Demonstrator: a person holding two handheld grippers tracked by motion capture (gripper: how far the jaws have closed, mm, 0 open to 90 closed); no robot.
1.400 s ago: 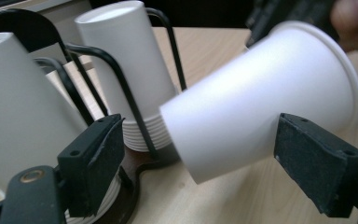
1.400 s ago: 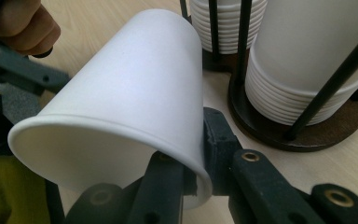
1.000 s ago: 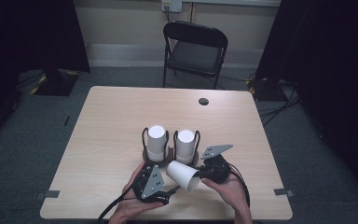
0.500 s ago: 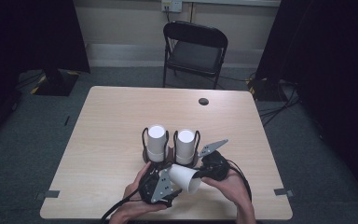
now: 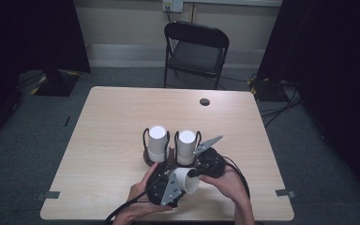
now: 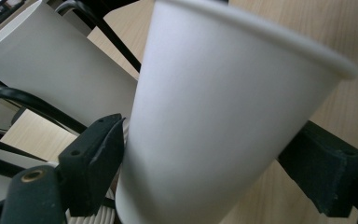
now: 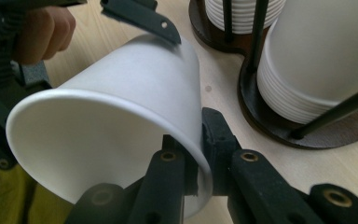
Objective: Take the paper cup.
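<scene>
A single white paper cup (image 5: 191, 187) lies tilted on its side above the table's front edge, mouth toward the person. My right gripper (image 5: 195, 174) is shut on its rim, one finger (image 7: 216, 135) outside the wall and one inside the cup (image 7: 112, 121). My left gripper (image 5: 176, 180) comes in from the left. Its jaws stand on either side of the cup's body (image 6: 223, 116), and both pads appear to lie against the wall. Just behind are two stacks of white cups (image 5: 157, 143) (image 5: 186, 146), upright in dark wire holders.
A black folding chair (image 5: 197, 47) stands beyond the far edge of the wooden table (image 5: 108, 122). A small dark round disc (image 5: 205, 101) lies at the back right of the table. The holder's dark base (image 7: 265, 116) is close to my right gripper.
My left gripper has moved right, from beside the cup to around it. The cup and right gripper have shifted only slightly toward the front.
</scene>
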